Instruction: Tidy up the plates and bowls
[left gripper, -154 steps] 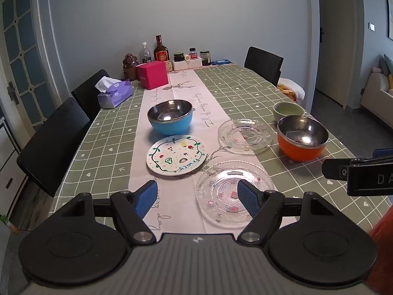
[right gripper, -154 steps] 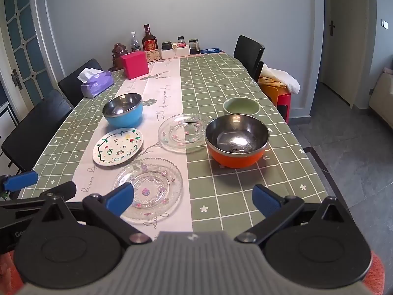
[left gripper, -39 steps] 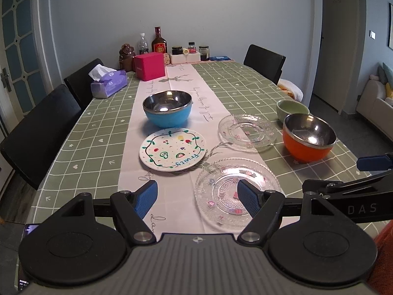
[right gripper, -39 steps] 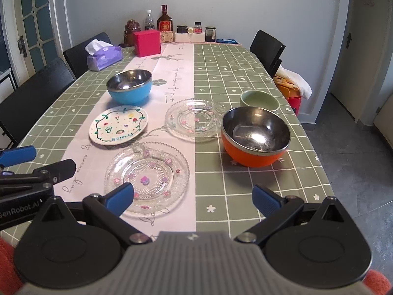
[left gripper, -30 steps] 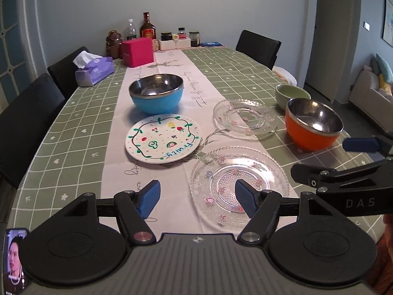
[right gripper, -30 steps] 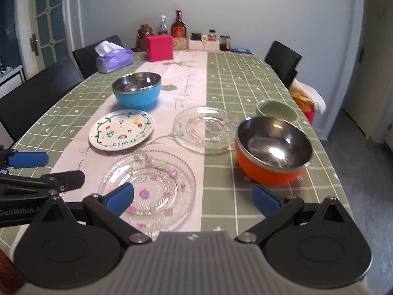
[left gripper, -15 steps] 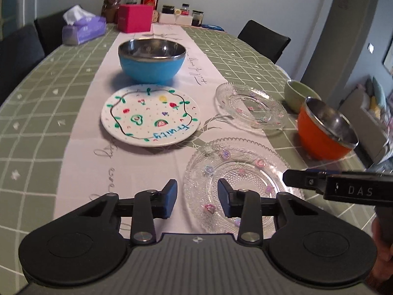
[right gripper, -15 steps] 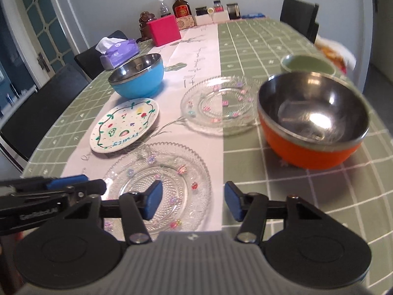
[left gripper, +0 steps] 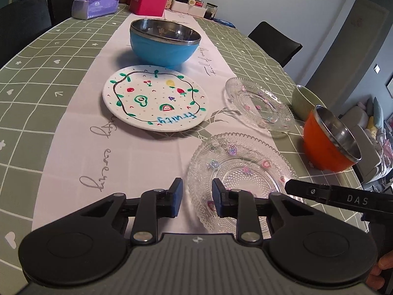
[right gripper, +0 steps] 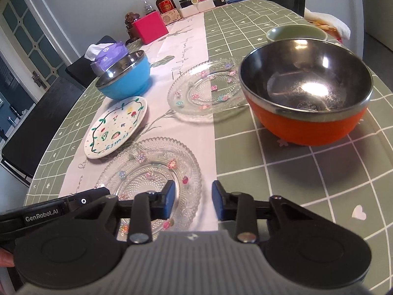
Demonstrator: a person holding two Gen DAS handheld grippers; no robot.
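The near glass plate point(left gripper: 245, 172) point(right gripper: 147, 172) lies on the pale runner at the table's front. My left gripper point(left gripper: 196, 198) straddles its left rim and my right gripper point(right gripper: 194, 196) its right rim. Both pairs of jaws are closing, with gaps still showing between pads and glass. Behind it lie a second glass plate point(left gripper: 258, 103) point(right gripper: 208, 93) and a white fruit-painted plate point(left gripper: 154, 98) point(right gripper: 115, 127). A blue bowl point(left gripper: 164, 46) point(right gripper: 125, 78) stands further back. An orange bowl point(left gripper: 326, 142) point(right gripper: 307, 93) and a green bowl point(left gripper: 304, 98) point(right gripper: 294, 33) stand at the right.
At the table's far end stand a purple tissue box point(left gripper: 94, 6), a pink box point(left gripper: 147, 2), bottles and jars point(right gripper: 196, 1). Black chairs point(left gripper: 275, 41) line both sides. The green checked tablecloth point(right gripper: 319, 184) runs to the front edge under my grippers.
Both grippers have sunk and rolled towards the near glass plate. Their jaws have narrowed from wide open to a small gap around its rim.
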